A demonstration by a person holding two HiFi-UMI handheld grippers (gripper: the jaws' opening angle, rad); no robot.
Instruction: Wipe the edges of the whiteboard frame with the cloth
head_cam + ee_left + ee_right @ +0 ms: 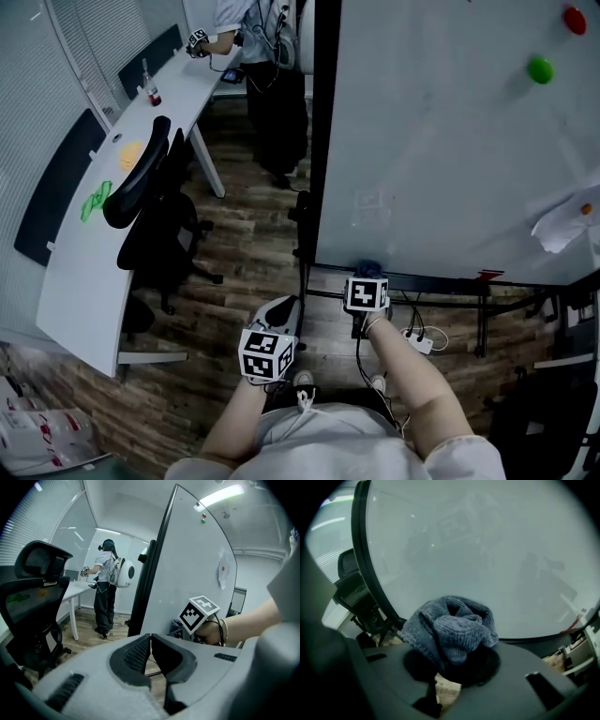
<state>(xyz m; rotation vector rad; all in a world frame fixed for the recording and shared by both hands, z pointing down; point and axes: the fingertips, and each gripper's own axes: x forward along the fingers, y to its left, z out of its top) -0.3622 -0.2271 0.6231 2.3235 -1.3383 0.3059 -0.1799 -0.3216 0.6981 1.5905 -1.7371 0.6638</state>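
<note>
Grey-blue knitted cloth (pixel 452 630) sits bunched in the right gripper (pixel 452 665), whose jaws are clamped on it, close to the lower left corner of the whiteboard (pixel 441 141) and its black frame (pixel 323 141). The left gripper (pixel 151 644) hangs lower and apart from the board, jaws pressed together on nothing. An office chair (pixel 150 202) stands beside the white surface (pixel 84 272), with another person (pixel 267 56) at its far end

Head view: from high above, looking steeply down on the whiteboard (pixel 441 141). Left gripper view: low, a little way off the whiteboard, facing its left edge. Right gripper view: very near the whiteboard, facing its lower left corner. Shared by all three: the whiteboard's black frame (pixel 325 141).
</note>
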